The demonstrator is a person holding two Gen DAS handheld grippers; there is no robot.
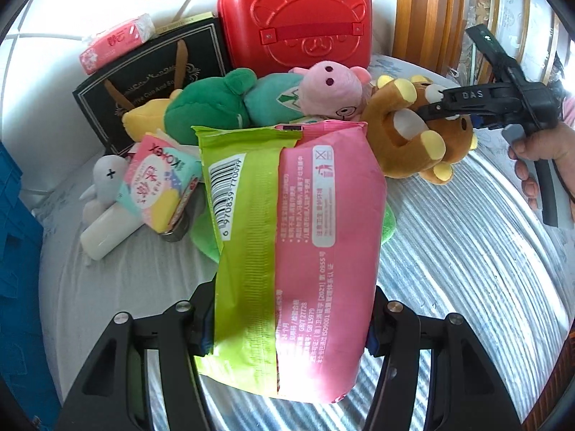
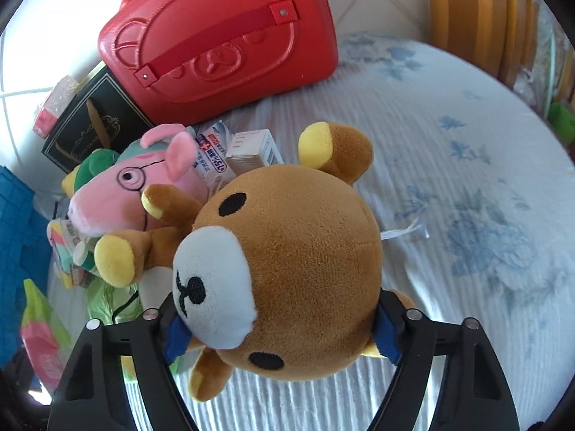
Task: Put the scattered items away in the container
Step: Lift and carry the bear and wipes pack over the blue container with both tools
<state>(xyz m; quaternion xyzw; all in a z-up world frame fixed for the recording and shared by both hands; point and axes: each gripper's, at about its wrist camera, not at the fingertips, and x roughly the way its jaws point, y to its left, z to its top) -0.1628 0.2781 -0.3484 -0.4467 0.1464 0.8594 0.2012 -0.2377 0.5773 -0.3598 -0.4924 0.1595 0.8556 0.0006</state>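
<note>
Two grabs at once — my left gripper point(image 1: 287, 327) pinches the pack point(image 1: 287, 251) above the bed point(image 1: 467, 251); my right gripper point(image 2: 280, 327) squeezes the bear point(image 2: 287, 258) by its soft, light head — both crushable, easy.

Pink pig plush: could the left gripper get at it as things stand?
Probably not. The left gripper is shut on the pink and green packet, so its fingers are occupied. The pink pig plush lies beyond the packet, wedged between the teal plush and the brown bear.
</note>
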